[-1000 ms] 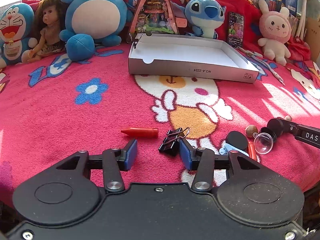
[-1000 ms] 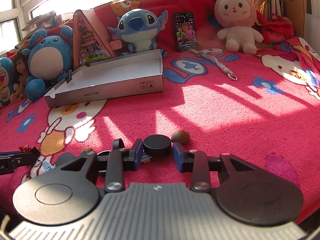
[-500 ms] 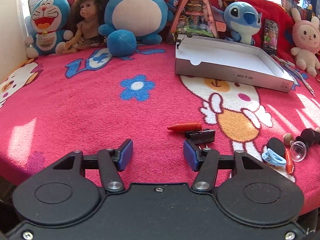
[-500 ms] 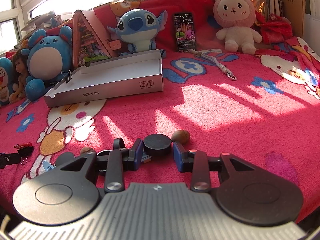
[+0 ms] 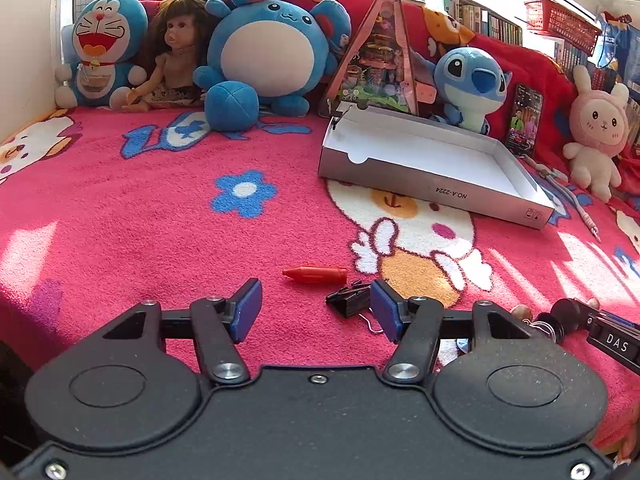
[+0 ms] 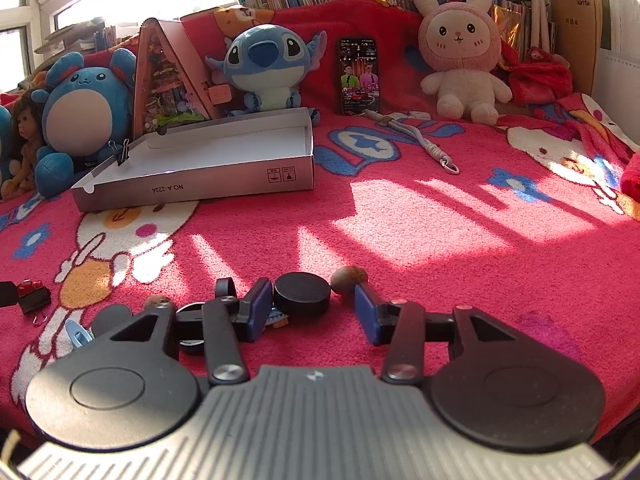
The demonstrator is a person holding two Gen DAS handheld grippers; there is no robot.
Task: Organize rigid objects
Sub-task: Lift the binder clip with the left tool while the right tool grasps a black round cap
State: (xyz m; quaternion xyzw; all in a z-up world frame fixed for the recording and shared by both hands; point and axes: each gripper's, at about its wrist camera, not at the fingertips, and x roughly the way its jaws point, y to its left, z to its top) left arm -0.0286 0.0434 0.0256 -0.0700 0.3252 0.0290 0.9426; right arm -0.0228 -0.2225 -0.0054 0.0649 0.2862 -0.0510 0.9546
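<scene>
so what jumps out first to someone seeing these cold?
The row of plush toys along the back of the pink cartoon blanket, then the empty white cardboard box in front of them. Nearest the cameras, small items: a red crayon, a black binder clip, a black puck.

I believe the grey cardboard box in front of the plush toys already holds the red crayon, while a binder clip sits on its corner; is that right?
Not quite: the grey cardboard box is empty. The red crayon lies on the blanket near the left tongs, as the left wrist view shows. The binder clip does sit on its corner.
</scene>
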